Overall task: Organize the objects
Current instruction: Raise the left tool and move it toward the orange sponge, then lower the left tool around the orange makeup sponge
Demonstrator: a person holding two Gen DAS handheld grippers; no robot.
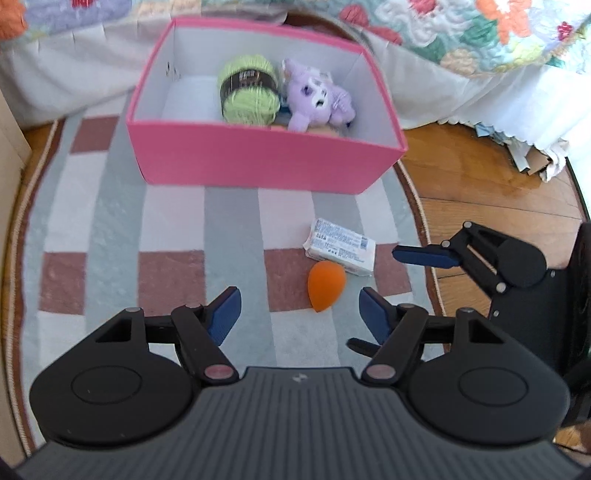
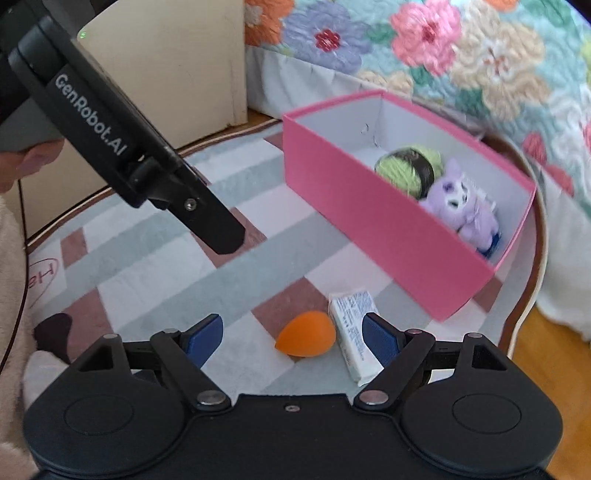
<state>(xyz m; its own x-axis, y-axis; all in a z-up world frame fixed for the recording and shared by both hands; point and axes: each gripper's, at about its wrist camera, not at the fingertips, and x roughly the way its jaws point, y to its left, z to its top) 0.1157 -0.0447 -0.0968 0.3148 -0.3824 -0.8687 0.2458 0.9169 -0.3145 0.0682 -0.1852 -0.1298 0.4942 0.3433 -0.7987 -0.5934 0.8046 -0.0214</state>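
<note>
Left wrist view. The left gripper [image 1: 300, 308] hangs over a checked rug [image 1: 110, 221], its blue fingers [image 1: 224, 314] spread wide and holding nothing. An orange sponge [image 1: 325, 286] lies on the rug just ahead of the gap between them, nearer the right-hand finger. A white packet [image 1: 341, 249] lies touching or almost touching the sponge on its far side. Beyond both stands an open pink box [image 1: 258, 158] on the rug; inside, toward its right half, a green yarn ball [image 1: 249, 90] sits beside a purple plush [image 1: 317, 96]. The right gripper [image 1: 424, 256] enters from the right edge, over the rug's border; only one of its blue fingers shows clearly here. A flowered quilt [image 1: 461, 33] hangs behind the box.

Right wrist view. The right gripper [image 2: 291, 336] also has its fingers [image 2: 205, 338] spread wide and empty. The sponge [image 2: 308, 338] lies on the rug [image 2: 147, 277] between them, and the packet [image 2: 352, 332] lies against the right-hand finger, beside the sponge. The box [image 2: 388, 236] stands farther off to the right, with the yarn ball [image 2: 406, 166] and plush [image 2: 461, 206] side by side inside. The left gripper's black body [image 2: 122, 136] crosses the upper left; its fingertips cannot be told from here.
</note>
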